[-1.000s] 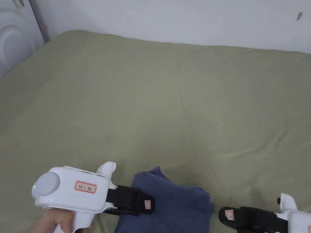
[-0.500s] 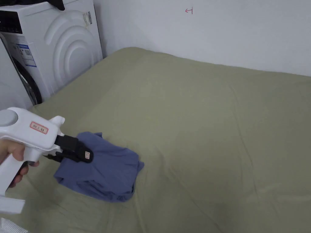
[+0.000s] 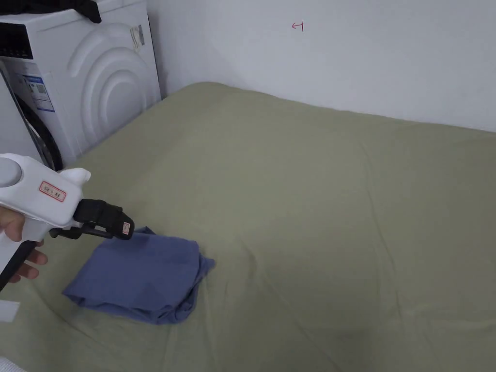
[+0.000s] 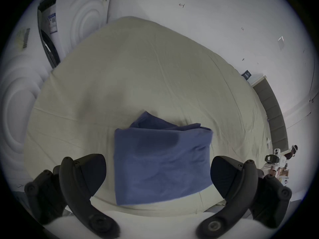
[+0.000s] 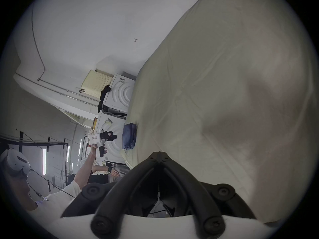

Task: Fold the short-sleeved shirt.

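Blue cotton, soft and light: the short-sleeved shirt (image 3: 138, 278) lies folded into a compact packet near the corner of the bed (image 3: 315, 193), by the washing machine (image 3: 87, 72). My left hand-held gripper (image 3: 127, 228) hangs just above its edge, jaws spread wide and holding nothing. My right hand-held gripper (image 5: 159, 154) is well apart over bare sheet, jaws pressed together and empty. I judge the layers would slide and sag if lifted, so I'd pinch all of them at the thick folded edge.

Head view high, facing bed (image 3: 315, 193); both gripper views low, sharing it.
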The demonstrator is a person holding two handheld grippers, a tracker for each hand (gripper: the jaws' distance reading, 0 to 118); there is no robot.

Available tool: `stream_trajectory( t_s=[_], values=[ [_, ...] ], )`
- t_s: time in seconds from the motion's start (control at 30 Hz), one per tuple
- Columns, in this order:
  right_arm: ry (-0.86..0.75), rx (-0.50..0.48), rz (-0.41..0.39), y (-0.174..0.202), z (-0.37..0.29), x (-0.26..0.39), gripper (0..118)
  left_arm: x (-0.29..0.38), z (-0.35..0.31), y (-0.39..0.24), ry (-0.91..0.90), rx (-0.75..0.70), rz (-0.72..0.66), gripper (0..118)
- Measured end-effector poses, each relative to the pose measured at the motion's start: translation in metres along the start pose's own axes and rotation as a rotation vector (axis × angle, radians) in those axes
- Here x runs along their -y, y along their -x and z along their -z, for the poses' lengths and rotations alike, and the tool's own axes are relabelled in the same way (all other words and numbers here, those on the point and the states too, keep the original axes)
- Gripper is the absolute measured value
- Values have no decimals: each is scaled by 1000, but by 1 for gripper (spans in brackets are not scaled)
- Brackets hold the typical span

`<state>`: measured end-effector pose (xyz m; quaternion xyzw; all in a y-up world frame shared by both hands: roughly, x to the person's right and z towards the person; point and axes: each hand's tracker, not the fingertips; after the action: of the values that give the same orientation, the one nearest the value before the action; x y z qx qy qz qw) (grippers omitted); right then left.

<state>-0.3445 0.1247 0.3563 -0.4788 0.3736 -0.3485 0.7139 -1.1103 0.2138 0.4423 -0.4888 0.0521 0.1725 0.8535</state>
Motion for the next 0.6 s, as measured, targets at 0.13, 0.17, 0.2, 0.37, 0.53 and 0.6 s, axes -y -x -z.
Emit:
stream_trajectory(
  t_s=[0.13,0.17,0.2,0.37,0.53,0.6],
  values=[
    [-12,-14,-51,16,-14,-1,2,5,-14,1,17,34,-55,117],
    [-23,-11,-82,22,-19,-1,2,10,-21,-8,-9,71,-65,104],
    [-40,-5,-119,29,-24,-1,2,10,-29,-20,-92,39,-26,79],
    [-219,163,-290,76,-46,-1,2,48,-33,-138,-296,91,-6,0],
    [-468,400,-528,133,-58,7,2,92,-48,-285,-503,253,119,0],
    [-559,504,-602,154,-61,12,2,105,-55,-333,-574,203,132,0]
  ],
)
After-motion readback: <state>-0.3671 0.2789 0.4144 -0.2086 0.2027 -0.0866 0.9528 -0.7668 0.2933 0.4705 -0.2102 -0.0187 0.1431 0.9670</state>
